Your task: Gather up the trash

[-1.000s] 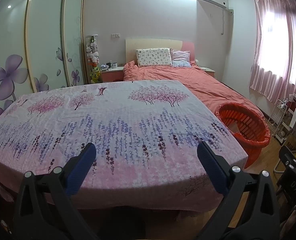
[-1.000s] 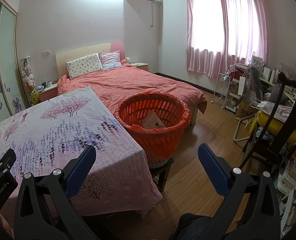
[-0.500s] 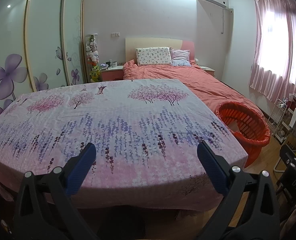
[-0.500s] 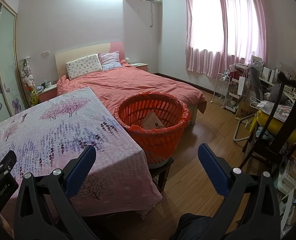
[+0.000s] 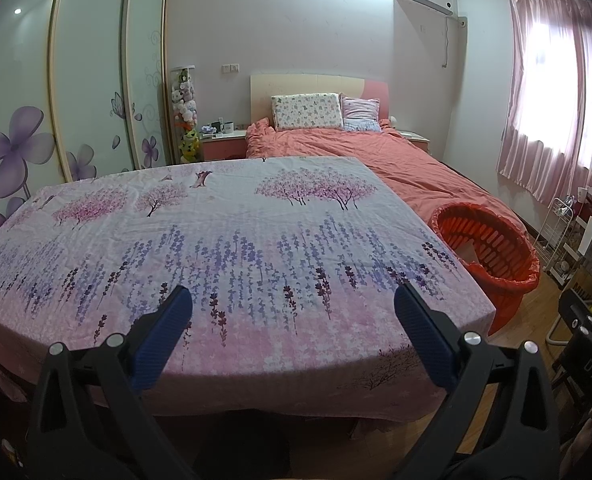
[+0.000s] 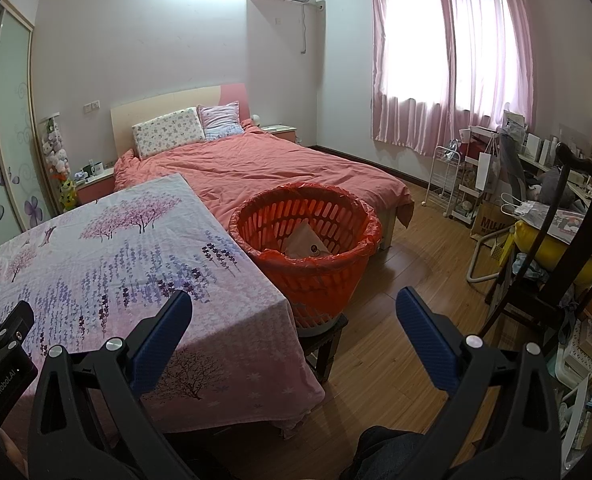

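Almost nothing has shifted in the last second: we hold the left tongs (image 5: 288, 312) and right tongs (image 6: 292, 312) apart and empty over a bare bench (image 5: 236, 240). The trash (image 6: 305, 242) lies in the orange basket (image 6: 315, 276), so collection looks finished. Readable: "GenRobot.AI", "DAS".
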